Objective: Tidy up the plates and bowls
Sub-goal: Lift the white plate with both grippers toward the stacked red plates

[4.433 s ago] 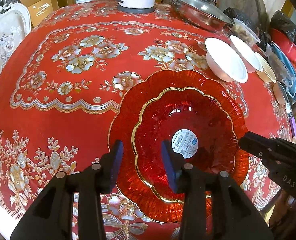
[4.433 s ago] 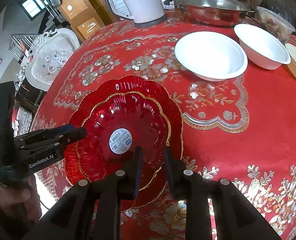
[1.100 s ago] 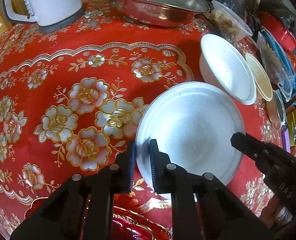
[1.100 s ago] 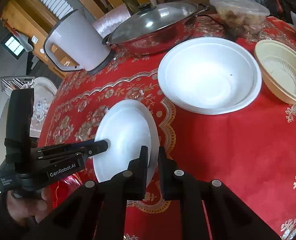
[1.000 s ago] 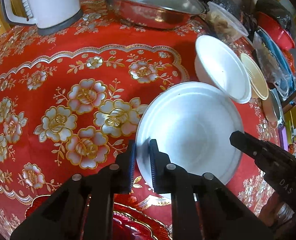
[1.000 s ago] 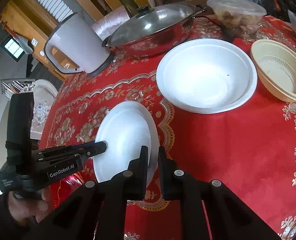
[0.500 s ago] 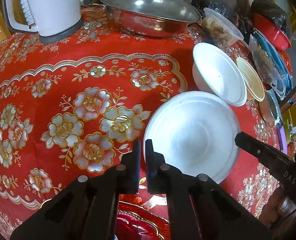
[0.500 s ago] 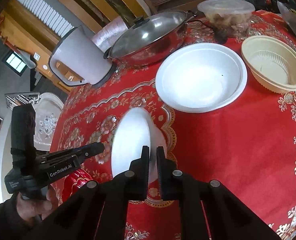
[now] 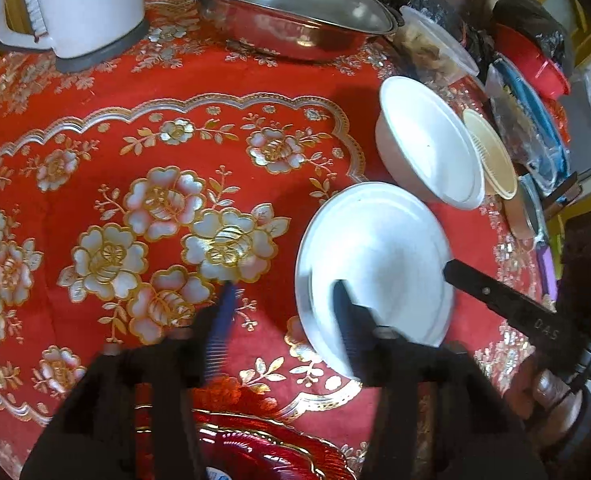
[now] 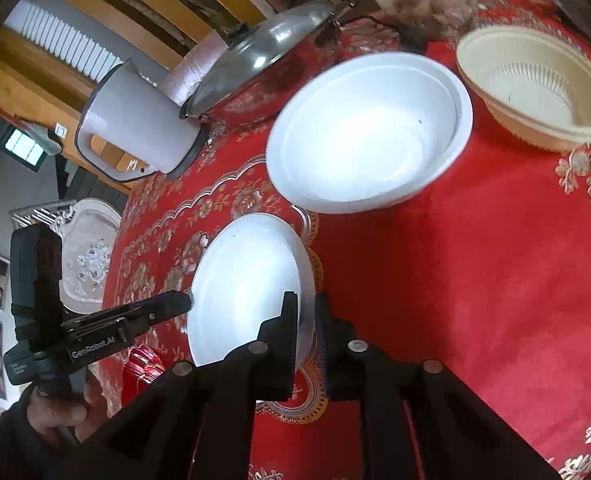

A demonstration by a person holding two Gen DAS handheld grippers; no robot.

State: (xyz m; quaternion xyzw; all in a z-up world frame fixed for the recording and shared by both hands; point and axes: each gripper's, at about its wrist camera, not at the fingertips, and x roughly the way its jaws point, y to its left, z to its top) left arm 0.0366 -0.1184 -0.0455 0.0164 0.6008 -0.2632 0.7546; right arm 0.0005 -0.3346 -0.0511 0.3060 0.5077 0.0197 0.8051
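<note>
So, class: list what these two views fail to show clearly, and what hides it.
- Red plate: left view, cut by the bottom edge and hidden behind the fingers.
- Left gripper: left view, motion-blurred.
- White bowl rim: right view, covered where the right gripper pinches it.

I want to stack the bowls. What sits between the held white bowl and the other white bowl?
Only bare red tablecloth between the held white bowl and the other white bowl, in the right wrist view.

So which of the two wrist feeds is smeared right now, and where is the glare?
Left wrist view: the left gripper fingers are motion-blurred, jaws just opening, while the tablecloth stays sharp. Right wrist view: glare washes out the white bowl and the held white plate; both views bend at the edges.
</note>
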